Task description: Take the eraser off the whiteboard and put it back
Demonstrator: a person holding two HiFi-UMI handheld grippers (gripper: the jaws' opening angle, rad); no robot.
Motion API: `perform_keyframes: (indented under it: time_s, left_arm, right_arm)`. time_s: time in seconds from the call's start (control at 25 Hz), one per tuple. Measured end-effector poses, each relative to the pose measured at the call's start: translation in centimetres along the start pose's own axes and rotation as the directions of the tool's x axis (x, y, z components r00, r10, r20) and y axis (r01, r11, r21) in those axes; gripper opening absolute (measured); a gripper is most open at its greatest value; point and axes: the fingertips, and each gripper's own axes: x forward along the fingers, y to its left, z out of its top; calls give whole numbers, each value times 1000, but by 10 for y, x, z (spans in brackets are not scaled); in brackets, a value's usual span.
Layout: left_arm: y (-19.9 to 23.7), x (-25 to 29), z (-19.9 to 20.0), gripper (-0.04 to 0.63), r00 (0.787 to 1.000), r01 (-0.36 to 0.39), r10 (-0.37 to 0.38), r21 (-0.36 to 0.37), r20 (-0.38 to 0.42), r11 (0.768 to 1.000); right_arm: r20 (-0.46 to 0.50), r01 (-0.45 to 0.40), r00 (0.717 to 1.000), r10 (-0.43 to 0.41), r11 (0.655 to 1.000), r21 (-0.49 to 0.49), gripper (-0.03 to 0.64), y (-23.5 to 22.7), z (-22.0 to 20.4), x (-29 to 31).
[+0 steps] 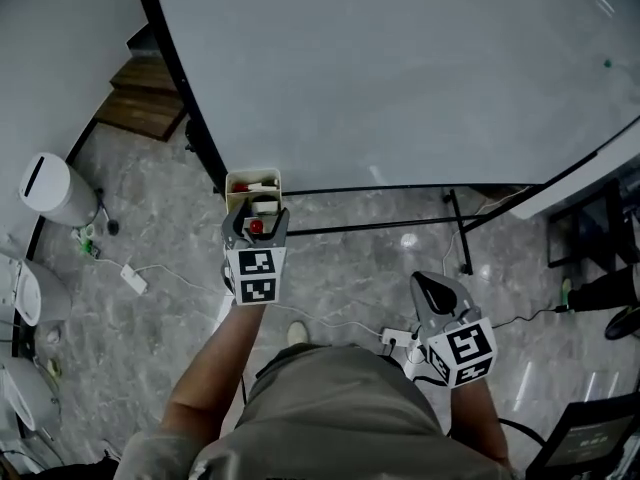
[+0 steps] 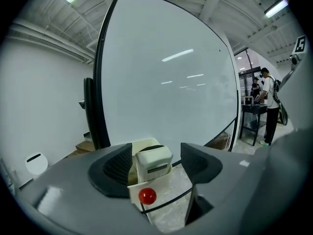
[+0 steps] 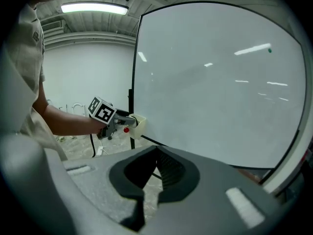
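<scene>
Left gripper [image 2: 156, 160] reaches level with the lower left corner of the whiteboard [image 2: 166, 77], its jaws spread wide. The eraser [image 2: 153, 161], cream with a dark top edge and a small label on its face, stands upright in a cream holder [image 2: 164, 180] fixed at that corner of the board's black frame. It sits right between the two dark pads [image 2: 117, 166], close against the left one and with a clear gap to the right one, so neither side squeezes it. A red knob [image 2: 147, 196] shows on the holder's near wall, just below the eraser. The right gripper [image 1: 428, 283] hangs well apart, lower and to the person's right over the grey stone floor [image 1: 330, 268], its jaws drawn together on nothing.
</scene>
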Motion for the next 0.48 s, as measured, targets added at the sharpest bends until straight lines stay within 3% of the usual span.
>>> perform_keyframes:
  time_s: [0.28, 0.48]
  left_arm:
    - [5, 23, -15, 320, 999, -47, 47, -27, -18, 999]
    - [5, 28, -22, 276, 998, -58, 57, -30, -30, 998]
  right_arm:
    - [-45, 18, 999, -18, 1000, 5, 3, -13, -10, 2]
    - [-61, 14, 998, -14, 1000, 7, 3, -19, -19, 0]
